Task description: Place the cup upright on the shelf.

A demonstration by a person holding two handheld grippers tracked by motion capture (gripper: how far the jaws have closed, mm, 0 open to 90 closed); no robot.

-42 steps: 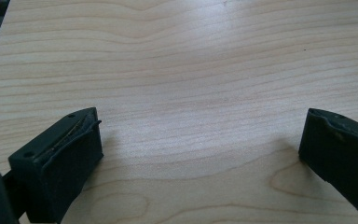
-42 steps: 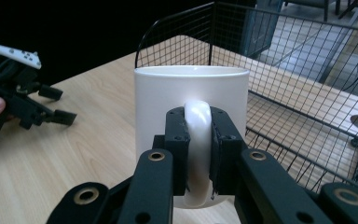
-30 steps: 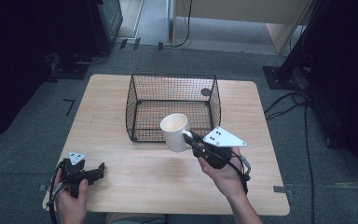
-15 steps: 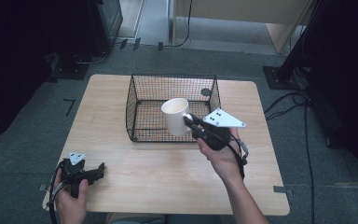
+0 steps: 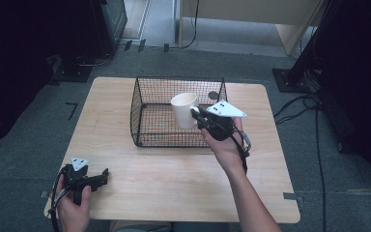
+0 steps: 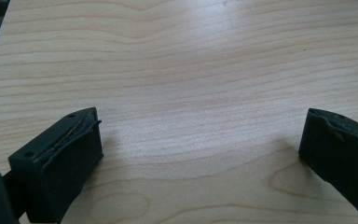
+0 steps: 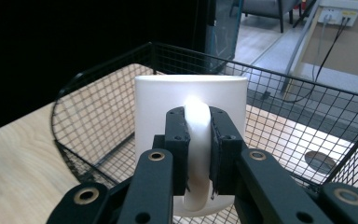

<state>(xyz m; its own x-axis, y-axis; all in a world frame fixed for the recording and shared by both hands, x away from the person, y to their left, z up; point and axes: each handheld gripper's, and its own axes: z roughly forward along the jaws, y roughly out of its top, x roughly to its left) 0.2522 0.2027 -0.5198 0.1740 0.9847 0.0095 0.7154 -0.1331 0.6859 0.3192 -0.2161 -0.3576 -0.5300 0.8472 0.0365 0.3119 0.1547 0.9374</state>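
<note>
Mug: ceramic we reckon, rigid, slippery, chips easily. Right tongs pinching handle over wire basket; left tongs spread, empty on counter.

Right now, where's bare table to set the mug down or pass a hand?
Widest bare patch: table front, between the wire basket and the near edge, right of the left gripper. Narrower strips run left and right of the basket. Crowded: the basket's right side, where the right gripper holds the mug by its handle above the basket.
</note>
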